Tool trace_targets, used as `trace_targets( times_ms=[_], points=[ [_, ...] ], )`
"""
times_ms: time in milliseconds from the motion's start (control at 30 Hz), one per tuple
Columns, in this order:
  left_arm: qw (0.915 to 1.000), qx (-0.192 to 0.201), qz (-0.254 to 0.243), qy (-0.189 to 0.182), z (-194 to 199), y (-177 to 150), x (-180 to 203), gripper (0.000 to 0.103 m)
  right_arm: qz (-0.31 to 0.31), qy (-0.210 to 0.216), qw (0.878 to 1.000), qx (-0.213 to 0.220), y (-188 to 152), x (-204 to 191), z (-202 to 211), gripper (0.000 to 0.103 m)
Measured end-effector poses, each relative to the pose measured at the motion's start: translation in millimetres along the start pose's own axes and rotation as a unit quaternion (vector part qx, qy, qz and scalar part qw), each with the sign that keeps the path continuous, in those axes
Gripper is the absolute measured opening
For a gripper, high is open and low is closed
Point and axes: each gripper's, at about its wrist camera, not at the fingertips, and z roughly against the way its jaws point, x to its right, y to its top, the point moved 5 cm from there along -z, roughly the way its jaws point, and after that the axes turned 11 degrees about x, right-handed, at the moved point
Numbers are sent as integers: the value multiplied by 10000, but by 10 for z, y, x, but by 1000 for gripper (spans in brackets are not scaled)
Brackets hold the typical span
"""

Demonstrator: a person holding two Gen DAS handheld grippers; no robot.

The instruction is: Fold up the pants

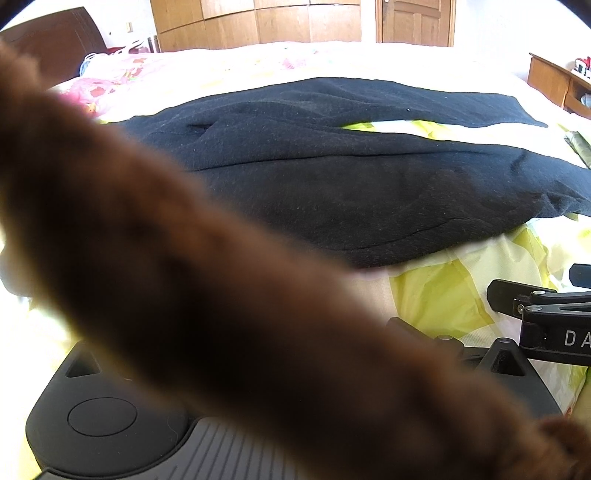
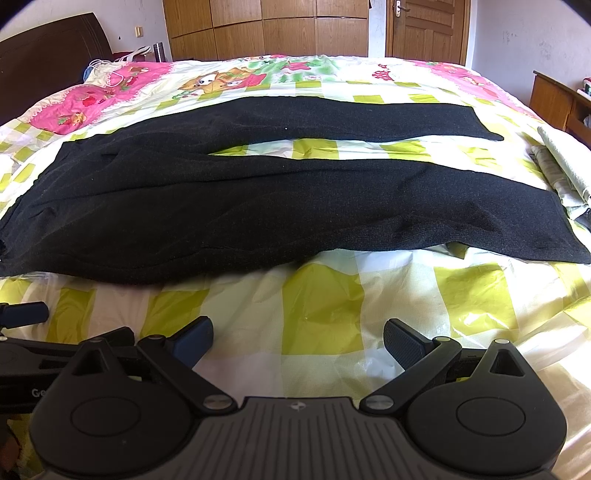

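Note:
Black pants lie flat across the bed, waist to the left and both legs stretching right with a strip of sheet between them. In the left wrist view the pants are partly hidden by a blurred brown furry sleeve. The sleeve also covers most of my left gripper, of which only the right finger shows, standing wide. My right gripper is open over bare sheet, short of the pants' near edge. The left gripper shows at the left edge, fingers apart and holding nothing.
The bed has a yellow-green chequered cover with pink cartoon print at the far side. A dark headboard is at the left. Wardrobe and door stand behind. A wooden cabinet and pale folded cloth are at the right.

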Motion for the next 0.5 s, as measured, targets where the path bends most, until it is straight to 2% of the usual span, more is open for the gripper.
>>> trace_targets(
  times_ms=[367,500],
  points=[
    [10000,40,-72,7,55,28,15,103,-43,33,10000,19,12,29,19,103],
    [10000,62,39,-1,107,51,-21,103,-41,51,10000,47,20,29,34,103]
  ],
)
